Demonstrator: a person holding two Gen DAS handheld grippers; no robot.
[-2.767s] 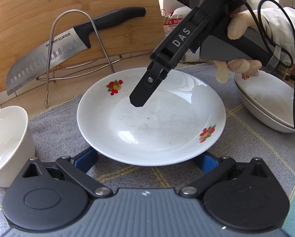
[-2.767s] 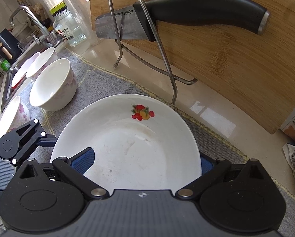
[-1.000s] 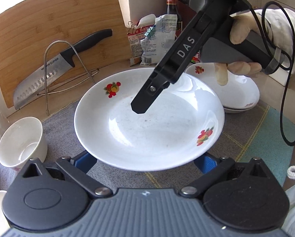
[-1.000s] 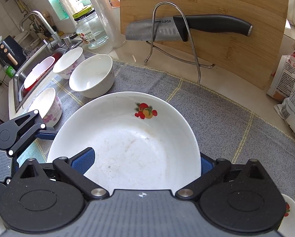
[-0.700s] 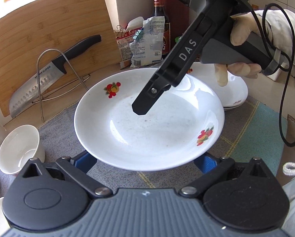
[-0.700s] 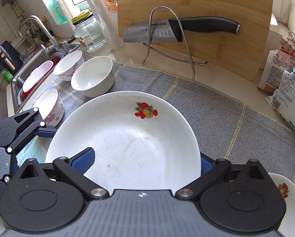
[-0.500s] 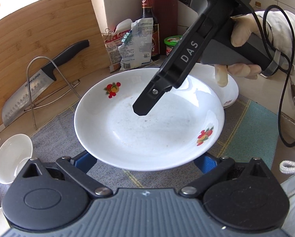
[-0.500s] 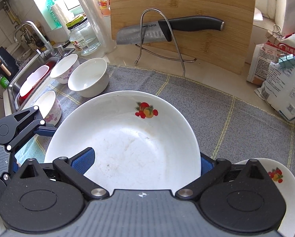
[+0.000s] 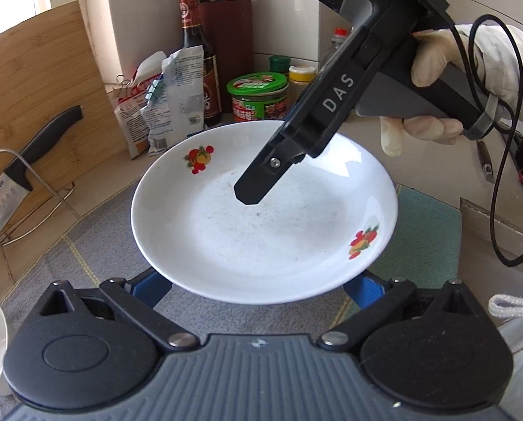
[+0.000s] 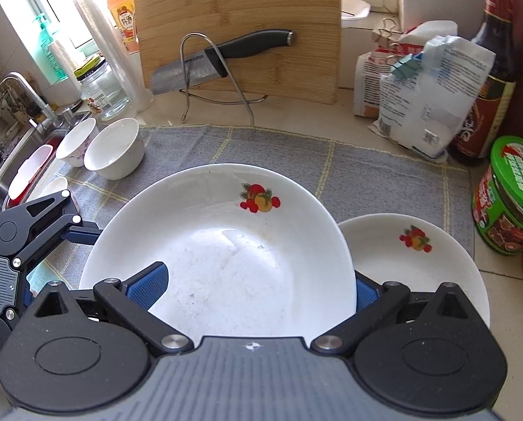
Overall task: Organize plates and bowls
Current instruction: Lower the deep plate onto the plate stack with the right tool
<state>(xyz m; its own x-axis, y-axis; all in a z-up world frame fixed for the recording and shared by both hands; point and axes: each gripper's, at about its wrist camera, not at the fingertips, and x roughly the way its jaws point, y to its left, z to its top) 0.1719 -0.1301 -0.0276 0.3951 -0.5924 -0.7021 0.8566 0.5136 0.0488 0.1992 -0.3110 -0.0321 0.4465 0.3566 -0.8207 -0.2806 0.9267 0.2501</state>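
Observation:
A white plate with fruit prints [image 9: 265, 224] is held in the air between both grippers. My left gripper [image 9: 261, 286] is shut on its near rim, blue pads under the edge. My right gripper [image 10: 251, 287] is shut on the opposite rim; the plate fills the right wrist view [image 10: 226, 252]. One right finger [image 9: 258, 189] reaches over the plate's inside. A stack of matching white plates [image 10: 412, 263] lies on the counter just right of and below the held plate. Several white bowls [image 10: 116, 152] stand at the mat's left.
A grey mat [image 10: 366, 168] covers the counter. A cutting board with a knife on a wire stand [image 10: 223, 59] is at the back. Bags [image 10: 419, 98], a sauce bottle [image 10: 489, 80] and a green-lidded jar [image 10: 507, 196] stand at the right. The sink [image 10: 23, 161] is far left.
Both grippers have carried the plate up and to the right, away from the knife stand and bowls. The plate stack now lies right beside and below it.

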